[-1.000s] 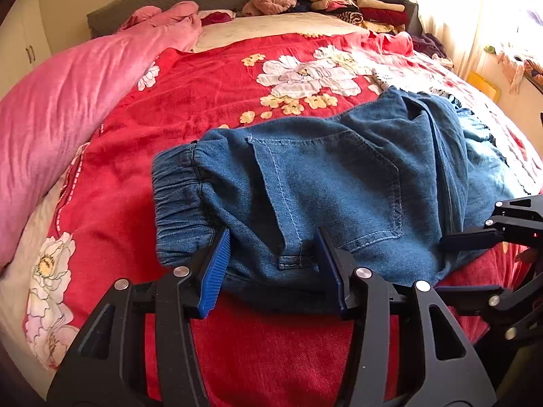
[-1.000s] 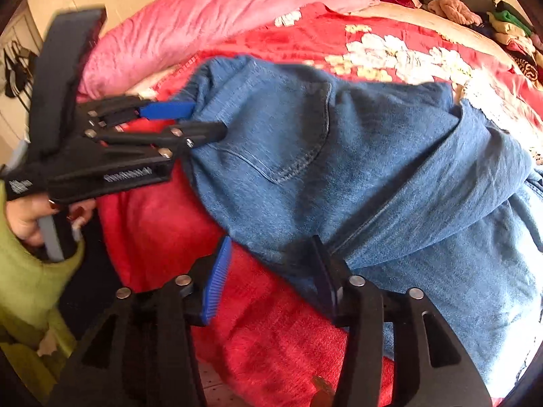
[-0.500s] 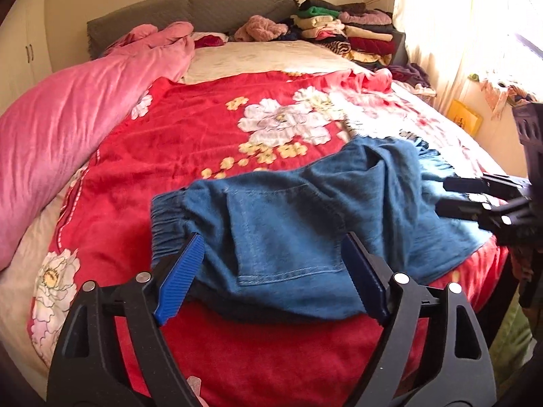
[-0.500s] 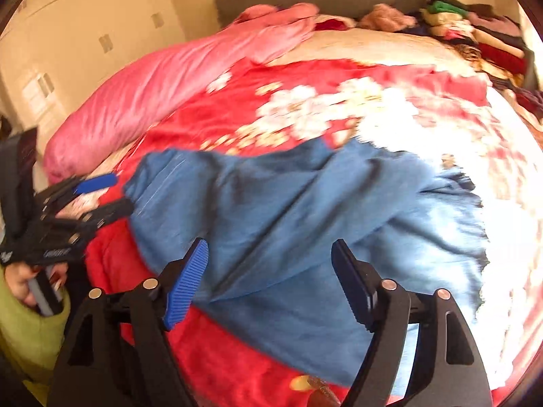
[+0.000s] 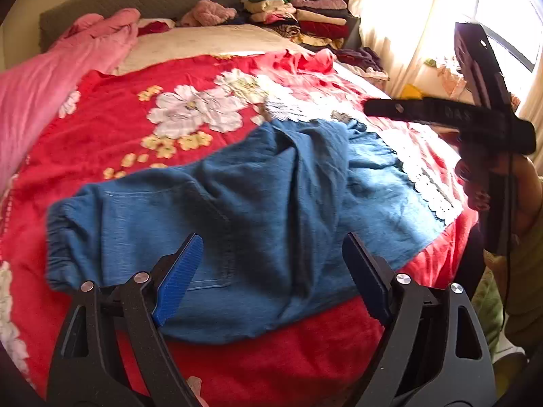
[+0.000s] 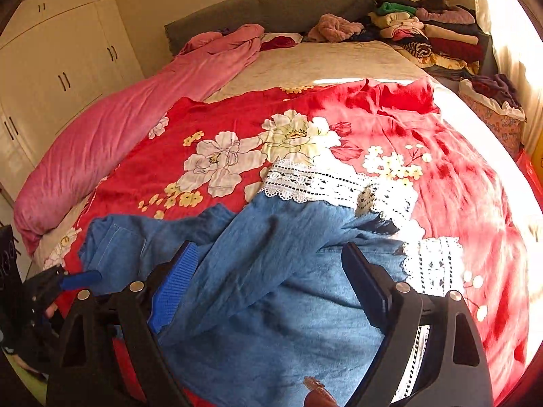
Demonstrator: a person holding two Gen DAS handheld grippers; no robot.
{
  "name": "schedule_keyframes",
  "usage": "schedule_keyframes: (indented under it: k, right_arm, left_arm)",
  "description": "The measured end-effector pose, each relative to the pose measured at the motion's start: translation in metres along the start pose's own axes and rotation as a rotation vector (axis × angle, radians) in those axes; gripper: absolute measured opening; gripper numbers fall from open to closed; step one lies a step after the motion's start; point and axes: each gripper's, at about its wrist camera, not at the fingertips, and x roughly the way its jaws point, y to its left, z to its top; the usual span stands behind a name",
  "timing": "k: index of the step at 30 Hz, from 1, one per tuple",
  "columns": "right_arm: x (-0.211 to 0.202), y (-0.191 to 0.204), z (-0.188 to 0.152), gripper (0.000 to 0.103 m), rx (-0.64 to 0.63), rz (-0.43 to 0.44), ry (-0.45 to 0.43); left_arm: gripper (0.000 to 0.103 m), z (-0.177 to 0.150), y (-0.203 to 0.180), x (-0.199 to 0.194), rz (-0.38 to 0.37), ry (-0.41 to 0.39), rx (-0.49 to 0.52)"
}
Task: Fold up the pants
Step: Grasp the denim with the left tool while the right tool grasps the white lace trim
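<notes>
Blue denim pants [image 5: 237, 210] with white lace cuffs [image 6: 332, 186] lie rumpled on the red floral bedspread [image 5: 135, 118], waistband to the left. My left gripper [image 5: 271, 274] is open and empty, held above the near edge of the pants. My right gripper [image 6: 271, 281] is open and empty, raised over the leg part of the pants [image 6: 271, 288]. In the left wrist view the right gripper [image 5: 475, 118] hangs high at the right. In the right wrist view the left gripper [image 6: 68, 281] shows at the lower left.
A pink quilt [image 6: 118, 135] lies along the left side of the bed. Stacks of folded clothes [image 6: 431, 30] sit at the head by the grey headboard [image 6: 271, 3]. A basket of clothes [image 6: 495, 108] stands at the right. White wardrobes [image 6: 51, 68] line the left wall.
Both grippers have opened, let go of the pants and pulled back upward. The pants now lie loose on the bedspread.
</notes>
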Motion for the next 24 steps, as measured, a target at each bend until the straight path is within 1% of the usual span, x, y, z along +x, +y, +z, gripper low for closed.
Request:
schedule_keyframes:
  k: [5, 6, 7, 8, 9, 12, 13, 14, 15, 16, 20, 21, 24]
  right_arm:
    - [0.023, -0.008, 0.018, 0.086, 0.003, -0.018, 0.018]
    - [0.028, -0.008, 0.021, 0.086, 0.001, -0.018, 0.025]
    - [0.037, -0.008, 0.025, 0.086, 0.000, -0.014, 0.038]
    - [0.044, -0.008, 0.029, 0.086, 0.002, -0.018, 0.050]
    - [0.054, -0.006, 0.033, 0.086, 0.002, -0.022, 0.066]
    - [0.077, 0.000, 0.044, 0.086, 0.000, -0.017, 0.088]
    - [0.087, 0.002, 0.047, 0.086, 0.000, -0.017, 0.098]
    - [0.097, 0.006, 0.051, 0.086, -0.005, -0.031, 0.105]
    - [0.107, 0.009, 0.054, 0.086, -0.019, -0.044, 0.114]
    - [0.116, 0.012, 0.057, 0.086, -0.030, -0.063, 0.124]
    - [0.151, 0.011, 0.068, 0.086, -0.025, -0.112, 0.162]
    - [0.160, 0.009, 0.070, 0.086, -0.017, -0.137, 0.169]
    - [0.174, 0.004, 0.077, 0.086, -0.004, -0.176, 0.169]
  left_arm:
    - [0.077, -0.002, -0.013, 0.021, -0.030, 0.050, 0.015]
    - [0.075, -0.001, -0.015, 0.027, -0.043, 0.061, 0.010]
    - [0.070, -0.001, -0.016, 0.030, -0.053, 0.067, 0.004]
    - [0.067, 0.000, -0.016, 0.034, -0.067, 0.072, -0.005]
    - [0.066, 0.001, -0.017, 0.038, -0.088, 0.074, -0.020]
    - [0.052, 0.005, -0.014, 0.051, -0.126, 0.083, -0.079]
    - [0.044, 0.005, -0.013, 0.057, -0.129, 0.092, -0.096]
    - [0.031, 0.004, -0.011, 0.063, -0.130, 0.102, -0.110]
    - [0.023, 0.003, -0.011, 0.067, -0.131, 0.109, -0.113]
    - [0.013, 0.001, -0.012, 0.070, -0.135, 0.117, -0.113]
    - [0.012, -0.003, -0.017, 0.071, -0.140, 0.113, -0.089]
    - [0.012, -0.003, -0.018, 0.070, -0.137, 0.111, -0.082]
    - [0.012, -0.004, -0.017, 0.070, -0.139, 0.109, -0.077]
